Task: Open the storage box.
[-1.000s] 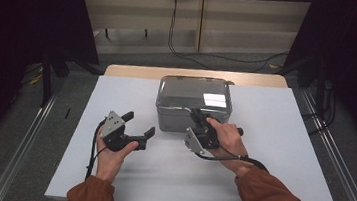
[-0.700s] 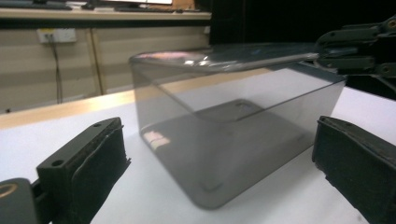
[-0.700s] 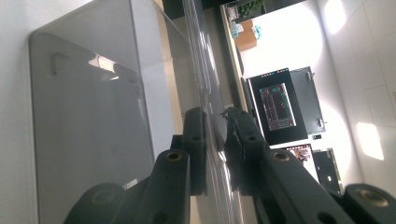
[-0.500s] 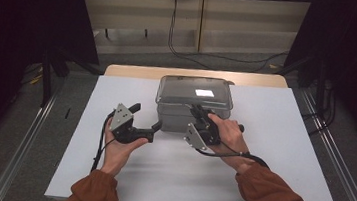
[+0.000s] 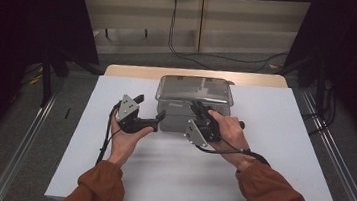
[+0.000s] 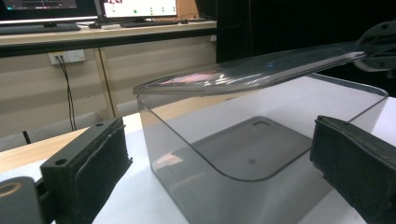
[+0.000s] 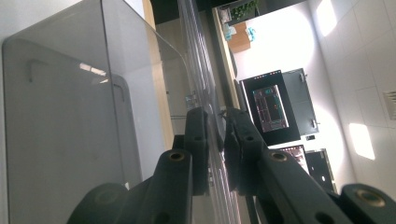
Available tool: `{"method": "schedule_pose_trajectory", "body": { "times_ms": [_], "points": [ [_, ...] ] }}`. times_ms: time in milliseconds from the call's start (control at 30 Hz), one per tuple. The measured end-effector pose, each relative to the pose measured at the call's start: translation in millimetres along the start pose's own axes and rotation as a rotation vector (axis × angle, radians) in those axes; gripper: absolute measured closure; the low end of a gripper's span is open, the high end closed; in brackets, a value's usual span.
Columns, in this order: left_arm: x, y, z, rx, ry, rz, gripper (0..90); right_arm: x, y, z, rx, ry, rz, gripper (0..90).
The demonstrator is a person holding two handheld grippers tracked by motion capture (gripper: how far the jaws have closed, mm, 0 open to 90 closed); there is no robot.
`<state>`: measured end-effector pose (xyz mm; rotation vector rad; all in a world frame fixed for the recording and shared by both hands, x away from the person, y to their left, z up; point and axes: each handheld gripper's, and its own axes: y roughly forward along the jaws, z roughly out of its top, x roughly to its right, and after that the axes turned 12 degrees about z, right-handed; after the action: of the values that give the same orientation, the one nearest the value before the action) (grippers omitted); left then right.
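The right gripper [image 5: 199,112], just right of centre in the high view, has its jaws clamped on the near edge of the clear lid [image 5: 195,87]; in the right gripper view the two black jaws meet on the thin clear sheet [image 7: 212,126] in the middle of the frame, with the grey wall of the box [image 7: 70,116] at the left. The lid is tilted, its gripped edge raised off the smoky clear plastic box [image 5: 172,120], which sits in the centre of the high view at the far side of the white table [image 5: 158,179].

The left gripper [image 5: 150,111], left of centre, has its jaws spread wide apart and holds nothing. In the left gripper view they stand at lower left and lower right, with the box [image 6: 243,158] between and beyond them and the lid [image 6: 252,70] slanting above.
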<state>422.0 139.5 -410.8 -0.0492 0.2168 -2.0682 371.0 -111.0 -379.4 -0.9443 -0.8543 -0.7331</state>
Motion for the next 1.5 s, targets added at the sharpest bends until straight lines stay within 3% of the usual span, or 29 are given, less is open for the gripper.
{"method": "schedule_pose_trajectory", "body": {
  "times_ms": [100,167,233,333,433,533,667,733,800,933,1067,1167,1233,1367,1500],
  "points": [
    [-1.6,5.7,2.0,0.002,0.000,0.004,4.2,1.6,-0.2,-0.6,0.005,0.003,-0.004,80.0],
    [-0.7,9.3,4.8,0.012,-0.033,0.001,4.3,1.6,-0.2,-0.7,0.005,0.001,-0.004,80.0],
    [1.3,13.6,7.6,0.034,-0.036,-0.014,4.4,1.2,0.2,-0.3,0.005,0.004,-0.006,80.0],
    [4.1,20.4,10.4,0.037,0.019,-0.011,6.7,0.9,0.5,-0.1,0.006,0.002,-0.005,80.0],
    [6.0,27.2,11.6,0.040,0.014,-0.021,7.1,1.3,0.3,-0.4,0.007,0.002,-0.007,80.0],
    [9.0,29.2,11.3,0.048,0.059,-0.023,9.1,2.0,0.1,-0.6,0.011,0.002,-0.012,79.9],
    [9.8,25.4,12.9,0.048,0.060,-0.040,9.1,1.7,1.5,-0.5,0.018,0.004,-0.017,79.6],
    [11.1,21.9,14.0,0.066,0.059,-0.029,12.1,1.4,1.3,-0.7,0.016,0.011,-0.017,79.2],
    [14.1,21.6,14.3,0.073,0.081,-0.035,14.8,0.3,1.2,-0.8,0.013,0.029,-0.013,78.8],
    [16.9,22.2,13.3,0.068,0.087,-0.040,16.3,0.3,0.6,-2.7,0.017,0.045,-0.001,77.6],
    [15.7,22.1,13.1,0.065,0.098,-0.036,18.8,-0.4,-0.3,-7.8,0.035,0.096,0.008,72.6],
    [14.1,23.0,12.1,0.059,0.105,-0.037,20.1,0.8,-2.2,-14.0,0.092,0.207,0.043,67.8],
    [14.2,23.9,11.4,0.057,0.088,-0.036,20.2,0.0,-2.2,-16.7,0.090,0.225,0.042,64.3],
    [15.0,23.2,12.1,0.058,0.091,-0.038,20.2,-1.7,-4.6,-21.1,0.102,0.261,0.041,53.9],
    [15.0,23.6,11.8,0.057,0.086,-0.041,20.0,-0.7,-8.2,-26.0,0.124,0.332,0.042,43.3]
  ]
}}
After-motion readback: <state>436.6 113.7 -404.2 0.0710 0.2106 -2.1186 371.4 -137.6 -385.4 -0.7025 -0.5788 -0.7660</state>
